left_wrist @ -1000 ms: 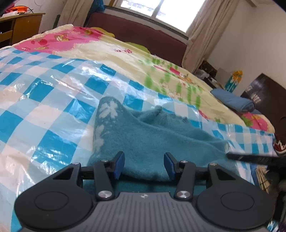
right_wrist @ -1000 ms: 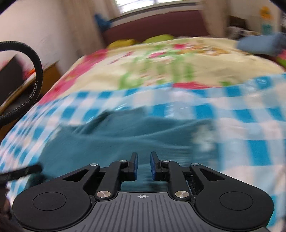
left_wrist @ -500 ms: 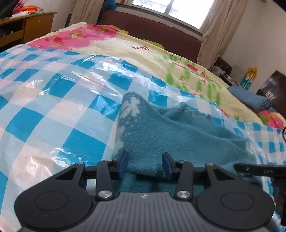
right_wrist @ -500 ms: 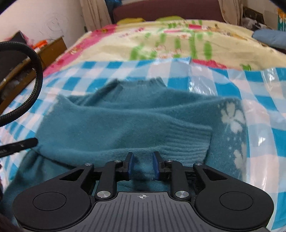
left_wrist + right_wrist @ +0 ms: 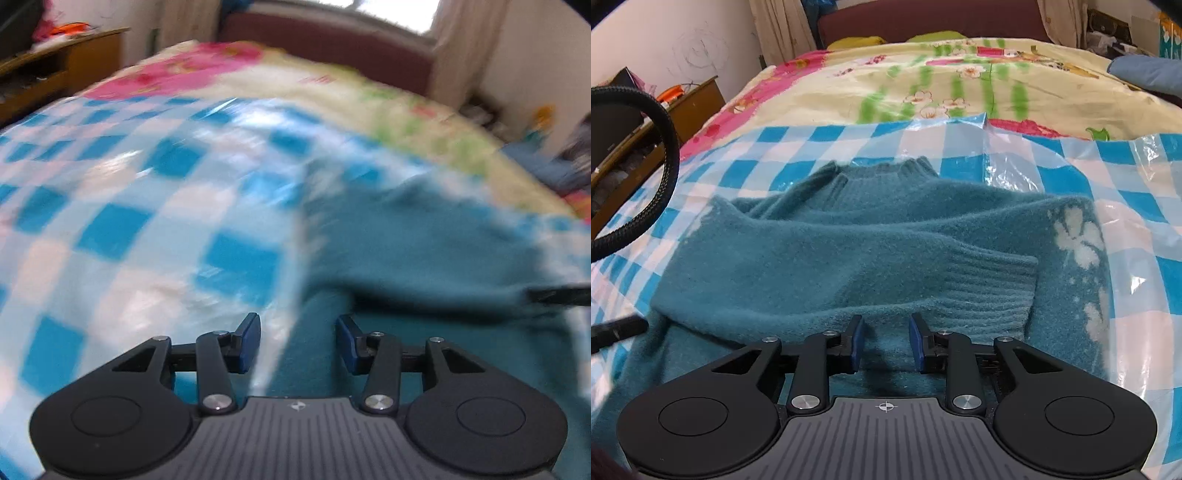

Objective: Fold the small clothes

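Teal knitted sweater (image 5: 849, 251), white flower motifs along one side: lying on the blue-and-white checked plastic sheet (image 5: 1126, 206) that is covering the near part of the bed, collar pointing toward the headboard, one sleeve folded across the body with its ribbed cuff (image 5: 993, 288) resting near the flowered edge. Right gripper (image 5: 885, 341): hovering low over the sweater's near hem, jaws opening, a narrow gap showing between the blue pads, knit visible behind the gap but nothing pinched. Left gripper (image 5: 297, 341): poised at the sweater's (image 5: 424, 251) edge where it is meeting the checked sheet (image 5: 110, 229), jaws opening to a moderate gap, pads pressing on nothing; this view is blurring. Floral quilt (image 5: 960, 81): spreading beyond the sheet. Black braided cable (image 5: 661, 173): looping at the left of the right wrist view.
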A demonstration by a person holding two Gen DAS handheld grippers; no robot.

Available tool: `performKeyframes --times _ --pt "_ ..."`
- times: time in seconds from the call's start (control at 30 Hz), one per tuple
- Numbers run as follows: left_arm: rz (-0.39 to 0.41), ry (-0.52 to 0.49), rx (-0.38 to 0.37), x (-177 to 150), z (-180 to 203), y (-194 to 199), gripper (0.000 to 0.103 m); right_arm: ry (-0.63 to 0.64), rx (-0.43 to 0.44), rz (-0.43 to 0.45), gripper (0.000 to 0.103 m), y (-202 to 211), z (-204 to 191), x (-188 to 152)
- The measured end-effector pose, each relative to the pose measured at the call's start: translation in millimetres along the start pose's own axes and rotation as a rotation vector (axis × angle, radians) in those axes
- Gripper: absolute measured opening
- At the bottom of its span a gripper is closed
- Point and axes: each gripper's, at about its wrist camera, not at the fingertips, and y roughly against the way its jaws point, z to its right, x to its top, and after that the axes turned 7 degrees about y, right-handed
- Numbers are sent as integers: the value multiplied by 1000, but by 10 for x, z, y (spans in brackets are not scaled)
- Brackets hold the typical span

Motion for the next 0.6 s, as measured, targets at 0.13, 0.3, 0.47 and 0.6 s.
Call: performKeyframes --times 0.13,0.3,0.47,0.6 --pt "-24 69 -44 -50 -142 149 51 38 -10 7 26 250 -68 -76" --pt "-73 44 -100 -294 -223 544 50 26 -14 -21 30 793 -88 -531" --pt "-115 12 -131 -632 -193 1031 50 -54 -15 -88 30 1358 -8 -1158" --pt "-146 -32 -149 -848 -140 1305 51 -77 -42 -118 39 1683 10 -1497"
